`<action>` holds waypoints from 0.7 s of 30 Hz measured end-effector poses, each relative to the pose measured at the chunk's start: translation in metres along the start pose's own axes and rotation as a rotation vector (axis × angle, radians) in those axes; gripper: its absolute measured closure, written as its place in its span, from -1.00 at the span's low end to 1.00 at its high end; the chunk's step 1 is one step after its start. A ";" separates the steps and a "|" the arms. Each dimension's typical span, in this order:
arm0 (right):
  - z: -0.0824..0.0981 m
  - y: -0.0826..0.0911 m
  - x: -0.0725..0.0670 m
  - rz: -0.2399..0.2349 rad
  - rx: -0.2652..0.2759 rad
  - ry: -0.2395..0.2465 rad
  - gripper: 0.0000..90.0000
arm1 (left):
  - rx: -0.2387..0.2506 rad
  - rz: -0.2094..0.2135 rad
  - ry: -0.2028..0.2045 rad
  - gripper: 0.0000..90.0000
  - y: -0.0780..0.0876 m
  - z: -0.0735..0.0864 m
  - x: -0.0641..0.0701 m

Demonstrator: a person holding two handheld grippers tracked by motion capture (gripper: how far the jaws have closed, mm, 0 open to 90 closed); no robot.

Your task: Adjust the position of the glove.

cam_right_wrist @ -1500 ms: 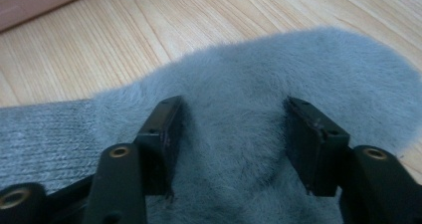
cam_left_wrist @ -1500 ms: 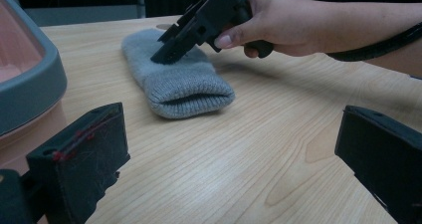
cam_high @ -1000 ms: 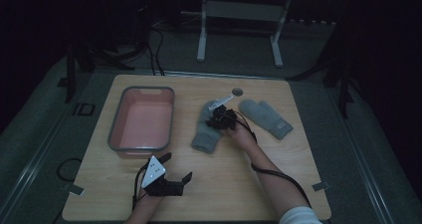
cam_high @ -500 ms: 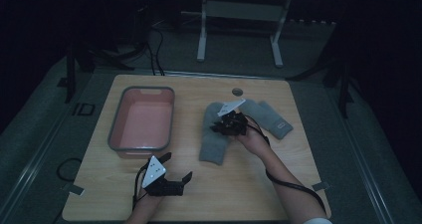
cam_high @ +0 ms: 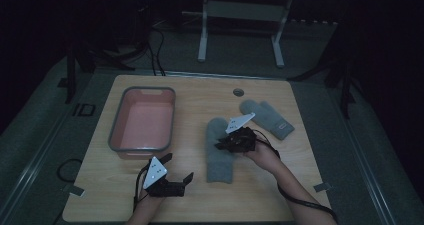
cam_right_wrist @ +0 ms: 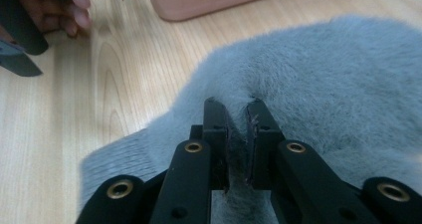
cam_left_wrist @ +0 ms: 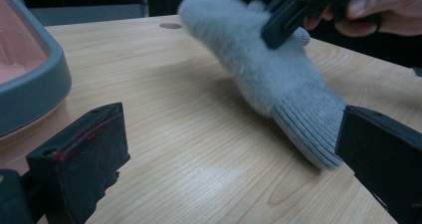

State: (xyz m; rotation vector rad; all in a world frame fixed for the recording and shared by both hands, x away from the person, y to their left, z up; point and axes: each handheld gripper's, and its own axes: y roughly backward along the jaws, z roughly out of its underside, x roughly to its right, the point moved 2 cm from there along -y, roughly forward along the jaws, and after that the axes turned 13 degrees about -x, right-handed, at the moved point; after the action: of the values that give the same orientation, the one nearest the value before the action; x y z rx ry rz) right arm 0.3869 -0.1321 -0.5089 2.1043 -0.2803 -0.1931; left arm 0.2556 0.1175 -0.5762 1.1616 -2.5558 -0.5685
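Near the worktop's front edge my left hand-held gripper rests with its jaws spread wide, nothing between them. Just beyond, toward the middle, my right hand-held gripper is pinching a fold of the grey mitten, cuff toward me. The second grey mitten lies farther right, the pink tub at the left side

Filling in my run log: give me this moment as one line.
right gripper: shut on near mitten | left gripper: open, idle on table | second mitten: flat | pink tub: empty
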 end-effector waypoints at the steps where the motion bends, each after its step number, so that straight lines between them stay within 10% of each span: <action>1: 0.000 -0.004 0.001 -0.003 -0.002 -0.006 0.82 | -0.001 0.000 -0.001 -0.99 0.000 0.000 0.000; 11: 0.006 -0.040 0.019 -0.018 -0.071 -0.030 0.73 | 0.002 -0.001 -0.006 -0.99 0.000 0.000 0.000; 21: 0.010 -0.048 0.024 0.018 -0.076 -0.049 -0.16 | 0.000 0.001 -0.008 -0.99 0.000 0.000 0.000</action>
State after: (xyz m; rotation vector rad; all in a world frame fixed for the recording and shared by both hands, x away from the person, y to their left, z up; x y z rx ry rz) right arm 0.4137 -0.1229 -0.5556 2.0232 -0.3166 -0.2412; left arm 0.2551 0.1174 -0.5762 1.1603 -2.5626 -0.5737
